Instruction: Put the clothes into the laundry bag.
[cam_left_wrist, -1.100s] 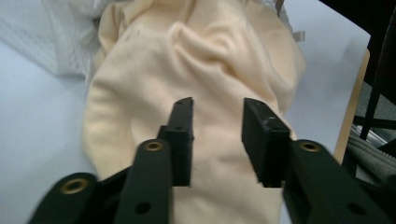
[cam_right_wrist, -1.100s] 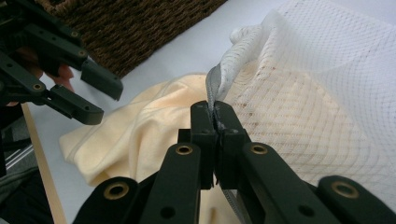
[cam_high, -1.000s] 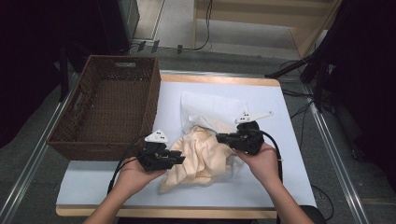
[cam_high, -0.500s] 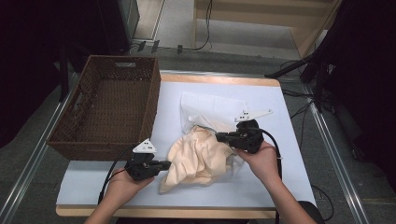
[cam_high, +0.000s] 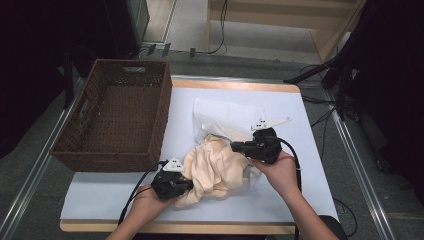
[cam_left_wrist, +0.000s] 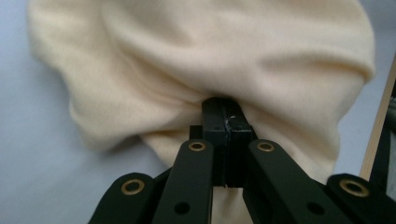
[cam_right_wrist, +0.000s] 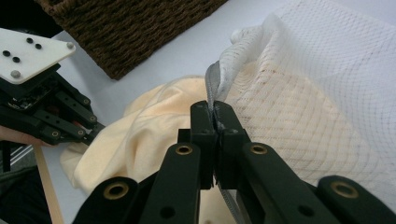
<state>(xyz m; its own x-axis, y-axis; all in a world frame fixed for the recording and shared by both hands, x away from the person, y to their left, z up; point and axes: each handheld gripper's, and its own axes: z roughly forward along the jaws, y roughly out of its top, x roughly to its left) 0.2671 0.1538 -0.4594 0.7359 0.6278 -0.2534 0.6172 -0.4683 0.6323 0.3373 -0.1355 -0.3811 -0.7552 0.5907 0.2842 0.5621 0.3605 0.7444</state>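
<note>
While clamped shut on cream cloth (cam_high: 216, 167): left gripper (cam_high: 186, 183), at cloth's 8 o'clock. Right gripper (cam_high: 236, 147), closed on mesh laundry bag (cam_high: 225, 116) rim, 2 o'clock.

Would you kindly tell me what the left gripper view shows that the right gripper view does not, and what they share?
Left gripper view alone: the left gripper shut on a fold of the cream cloth, seen close up. Right gripper view alone: the right gripper shut on the edge of the white mesh bag, with the wicker basket behind. Both show the cream cloth and the pale table cover.
</note>
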